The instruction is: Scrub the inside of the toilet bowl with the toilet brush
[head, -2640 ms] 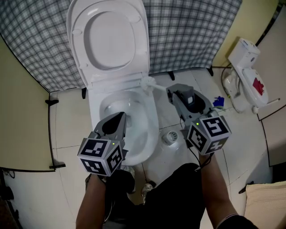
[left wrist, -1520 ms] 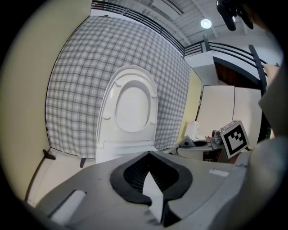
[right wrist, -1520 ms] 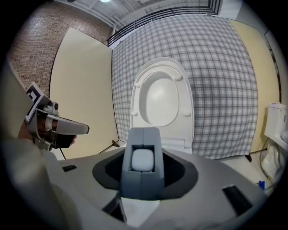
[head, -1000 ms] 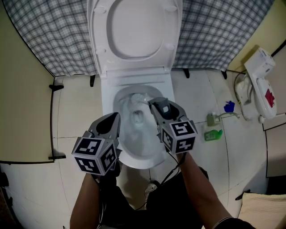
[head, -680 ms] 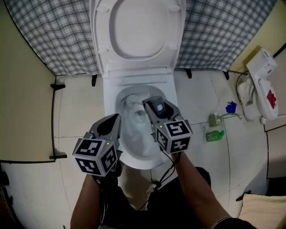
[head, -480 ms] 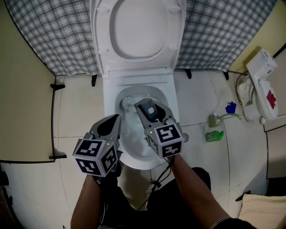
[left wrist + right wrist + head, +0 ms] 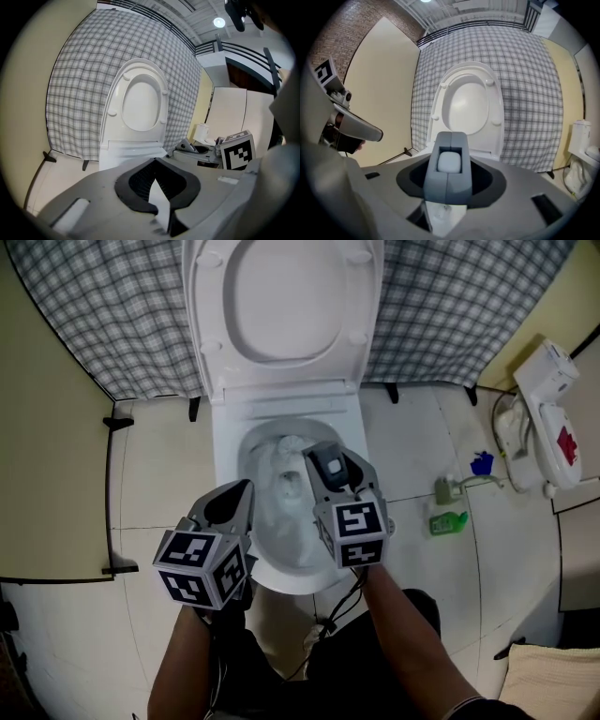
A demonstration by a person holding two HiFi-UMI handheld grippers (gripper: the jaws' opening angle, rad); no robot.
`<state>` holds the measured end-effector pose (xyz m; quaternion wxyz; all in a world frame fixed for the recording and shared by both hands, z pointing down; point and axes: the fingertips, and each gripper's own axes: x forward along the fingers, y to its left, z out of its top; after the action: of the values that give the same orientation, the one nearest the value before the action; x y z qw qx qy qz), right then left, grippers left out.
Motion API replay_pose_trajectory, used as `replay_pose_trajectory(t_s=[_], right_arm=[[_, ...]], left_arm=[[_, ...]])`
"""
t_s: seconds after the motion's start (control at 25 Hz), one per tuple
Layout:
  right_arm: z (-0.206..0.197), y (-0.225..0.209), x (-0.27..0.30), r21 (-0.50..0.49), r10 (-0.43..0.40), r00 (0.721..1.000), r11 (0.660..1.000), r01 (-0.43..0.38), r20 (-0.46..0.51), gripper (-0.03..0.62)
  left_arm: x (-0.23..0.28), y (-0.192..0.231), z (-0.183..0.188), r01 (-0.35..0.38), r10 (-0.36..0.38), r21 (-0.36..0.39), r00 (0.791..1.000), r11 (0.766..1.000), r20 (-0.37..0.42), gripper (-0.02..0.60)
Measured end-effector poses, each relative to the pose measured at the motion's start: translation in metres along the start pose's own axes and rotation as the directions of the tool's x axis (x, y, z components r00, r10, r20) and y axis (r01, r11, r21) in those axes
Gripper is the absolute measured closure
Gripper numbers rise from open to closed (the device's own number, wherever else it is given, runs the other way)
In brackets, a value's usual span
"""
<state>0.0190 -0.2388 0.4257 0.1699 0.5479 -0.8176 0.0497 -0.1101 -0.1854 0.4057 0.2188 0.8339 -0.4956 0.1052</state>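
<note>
In the head view, the toilet brush [image 7: 287,448] is seen inside the toilet bowl [image 7: 228,474], carried by the right gripper [image 7: 327,456]. The left gripper [image 7: 246,487] is held beside the rim.

In the left gripper view, its jaws are seen closed, with nothing between them.

In the right gripper view, the brush's grey handle [image 7: 450,164] is clamped between the jaws.

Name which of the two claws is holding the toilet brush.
The right claw: its jaws are shut on the grey handle of the toilet brush, above the toilet bowl. The left claw, at the bowl's left, holds nothing.
</note>
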Motion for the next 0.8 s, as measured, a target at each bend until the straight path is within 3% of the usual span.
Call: replay_pose_trajectory(t_s=[0.28,0.8], right_arm=[[-0.011,-0.048,-0.033,0.056,-0.110,0.993,0.992,0.112,-0.030,0.390],[-0.008,-0.009,-0.001,0.092,-0.015,1.000,0.996,0.015,0.007,0.391]], left_arm=[[0.008,-0.016,0.000,0.035,-0.034,-0.009,0.999,0.999,0.012,0.571],[-0.001,-0.003,0.001,0.006,-0.006,-0.018,1.000,1.000,0.015,0.571]])
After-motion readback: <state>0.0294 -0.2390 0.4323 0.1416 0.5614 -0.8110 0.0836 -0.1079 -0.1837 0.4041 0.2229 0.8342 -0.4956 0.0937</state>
